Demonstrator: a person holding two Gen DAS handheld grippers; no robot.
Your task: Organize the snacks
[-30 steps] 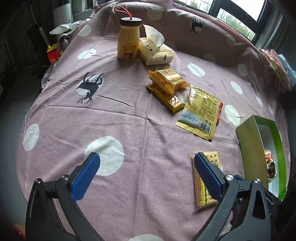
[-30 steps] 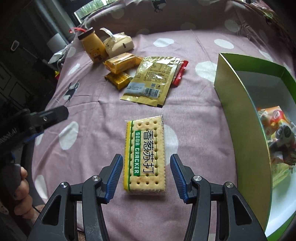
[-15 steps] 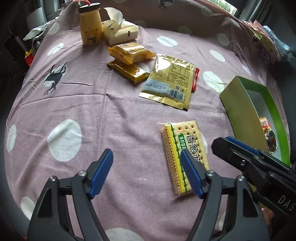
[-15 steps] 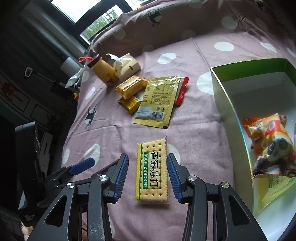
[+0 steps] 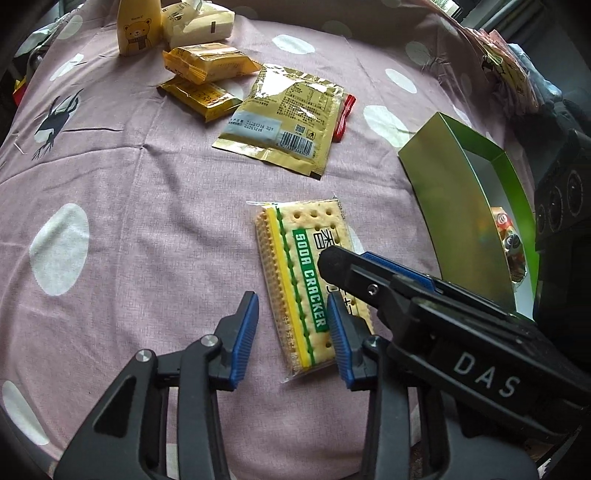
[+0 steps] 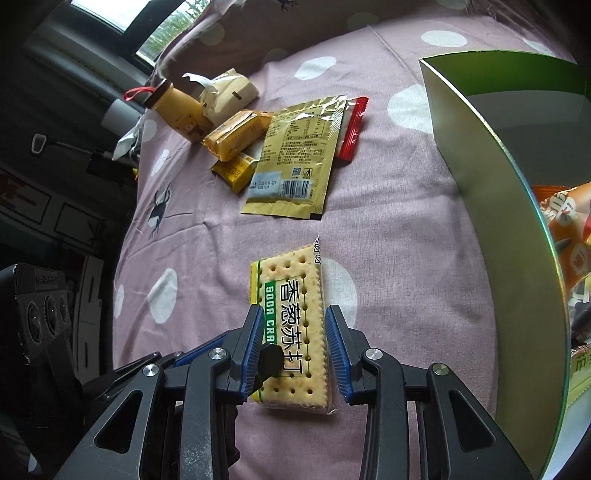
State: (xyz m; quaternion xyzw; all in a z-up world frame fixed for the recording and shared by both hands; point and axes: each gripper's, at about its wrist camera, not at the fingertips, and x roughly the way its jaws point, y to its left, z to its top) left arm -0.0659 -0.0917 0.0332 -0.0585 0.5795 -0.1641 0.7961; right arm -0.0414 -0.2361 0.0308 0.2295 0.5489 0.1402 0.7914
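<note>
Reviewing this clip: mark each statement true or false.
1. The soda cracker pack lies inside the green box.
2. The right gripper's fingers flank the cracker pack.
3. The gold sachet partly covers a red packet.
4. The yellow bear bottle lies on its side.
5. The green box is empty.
1. False. The clear-wrapped soda cracker pack lies on the pink polka-dot cloth, outside the green cardboard box.
2. True. The right gripper has just been closing, and its fingers meet the pack's long edges.
3. True. The gold foil sachet overlaps the red packet.
4. False. The yellow bear bottle stands upright.
5. False. It holds orange snack packets.
</note>
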